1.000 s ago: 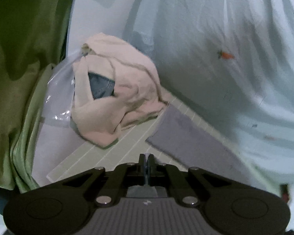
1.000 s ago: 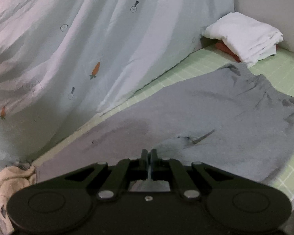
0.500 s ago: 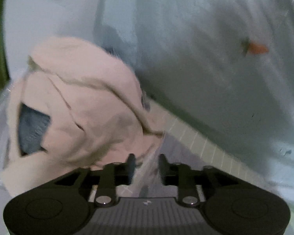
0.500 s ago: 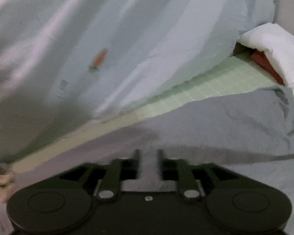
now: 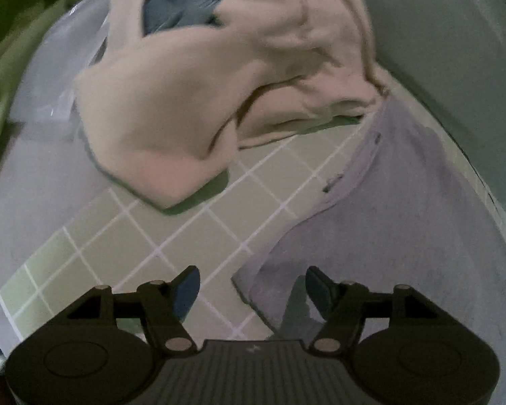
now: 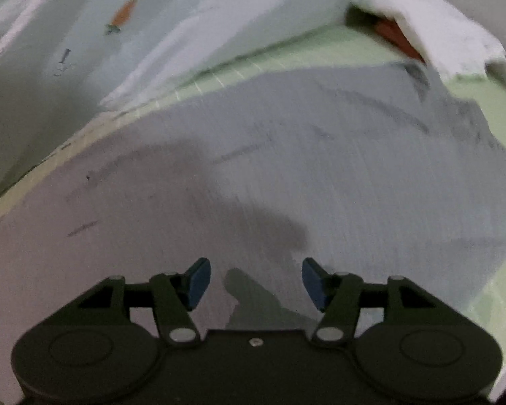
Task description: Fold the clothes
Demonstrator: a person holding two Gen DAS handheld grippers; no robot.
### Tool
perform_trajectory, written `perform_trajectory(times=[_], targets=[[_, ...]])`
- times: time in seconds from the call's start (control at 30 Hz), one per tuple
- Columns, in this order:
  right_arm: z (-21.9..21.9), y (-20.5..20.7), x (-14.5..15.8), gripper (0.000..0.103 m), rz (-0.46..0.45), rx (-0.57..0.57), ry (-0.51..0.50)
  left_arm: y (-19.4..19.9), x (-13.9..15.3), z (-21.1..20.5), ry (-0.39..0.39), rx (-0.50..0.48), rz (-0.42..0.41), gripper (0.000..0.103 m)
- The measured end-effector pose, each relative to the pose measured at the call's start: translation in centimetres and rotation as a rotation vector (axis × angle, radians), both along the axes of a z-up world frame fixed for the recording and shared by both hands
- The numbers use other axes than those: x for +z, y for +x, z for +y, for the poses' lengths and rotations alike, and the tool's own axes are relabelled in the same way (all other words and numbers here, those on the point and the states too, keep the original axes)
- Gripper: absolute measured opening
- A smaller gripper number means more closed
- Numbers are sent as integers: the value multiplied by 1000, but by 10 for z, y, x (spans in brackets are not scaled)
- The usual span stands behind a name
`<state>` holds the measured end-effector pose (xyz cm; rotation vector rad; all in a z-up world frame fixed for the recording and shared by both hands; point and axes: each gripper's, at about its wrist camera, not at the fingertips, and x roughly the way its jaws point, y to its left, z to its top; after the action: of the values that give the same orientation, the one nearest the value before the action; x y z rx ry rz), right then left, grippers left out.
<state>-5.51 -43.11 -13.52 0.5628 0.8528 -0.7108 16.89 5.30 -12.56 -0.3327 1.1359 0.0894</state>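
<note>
While both sets of jaws have just been opening, neither has anything pinched: the left gripper [image 5: 251,287] stands spread wide with its blue pads [image 5: 185,290] apart, right over the near corner of the grey garment [image 5: 404,222] where it meets the green checked sheet [image 5: 172,236], pads clear of the cloth as far as I can tell. Same deal with the right gripper [image 6: 255,283], jaws well apart and empty, hanging low above the middle of the grey garment [image 6: 286,155], which lies spread flat on the sheet. A second ago both were shut tight and higher up; now the views sit much closer to the fabric. Just past the left gripper there's a crumpled beige garment [image 5: 192,101], and beyond the right one a folded white towel [image 6: 438,33] beside the pale carrot-print bedding [image 6: 151,33].
</note>
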Motion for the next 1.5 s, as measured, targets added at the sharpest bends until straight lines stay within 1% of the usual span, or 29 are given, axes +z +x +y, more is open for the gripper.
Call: perform_trajectory(times=[0.1, 0.17, 0.23, 0.27, 0.3, 0.33, 0.37, 0.4, 0.5, 0.6, 0.7, 0.9, 0.97, 1.17, 1.23, 1.27, 1.3, 1.33, 1.37, 1.4, 1.43, 1.5], targets=[[7, -2, 2, 61, -5, 26, -12, 2, 0, -10, 27, -36, -17, 71], [11, -5, 5, 61, -13, 40, -26, 4, 1, -17, 44, -64, -27, 65], [16, -8, 7, 61, -20, 51, -42, 4, 3, -25, 68, -92, -35, 40], [17, -8, 7, 61, -22, 53, -45, 2, 3, -28, 84, -99, -37, 34], [18, -9, 8, 61, -24, 56, -45, 1, 3, -31, 95, -106, -39, 26], [20, -10, 8, 61, -26, 58, -44, 0, 2, -32, 84, -114, -48, 13], [21, -10, 8, 61, -29, 63, -43, 0, 2, -32, 74, -120, -56, 9], [23, -10, 8, 61, -31, 67, -42, -2, 2, -31, 65, -115, -62, 6], [26, -12, 12, 61, -44, 84, -42, -11, 6, -25, 78, -90, -96, 5], [32, -16, 17, 61, -52, 104, -48, -27, 13, -9, 68, -46, -110, 5], [38, -22, 18, 61, -52, 119, -47, -47, 16, 8, 42, -1, -101, 5], [42, -34, 18, 61, -51, 119, -26, -92, 17, 35, 63, 66, -71, 6], [42, -38, 17, 61, -52, 117, -18, -105, 17, 46, 59, 95, -59, 6], [40, -50, 14, 61, -43, 125, -3, -126, 11, 66, 49, 171, -30, 6], [37, -54, 15, 61, -46, 124, -4, -128, 10, 63, 57, 177, -16, 12], [35, -57, 15, 61, -48, 124, -5, -128, 11, 59, 69, 171, -18, 13], [34, -59, 15, 62, -50, 123, -4, -129, 13, 54, 93, 164, -22, 25], [31, -61, 15, 63, -53, 124, -5, -130, 16, 49, 115, 155, -32, 39], [28, -63, 15, 64, -57, 121, -5, -130, 20, 43, 132, 147, -48, 45], [25, -66, 15, 66, -63, 117, -5, -131, 23, 37, 146, 139, -66, 54], [21, -68, 16, 68, -68, 114, -6, -132, 27, 31, 155, 129, -85, 60], [8, -75, 15, 70, -75, 96, -6, -133, 34, 19, 169, 106, -112, 68]])
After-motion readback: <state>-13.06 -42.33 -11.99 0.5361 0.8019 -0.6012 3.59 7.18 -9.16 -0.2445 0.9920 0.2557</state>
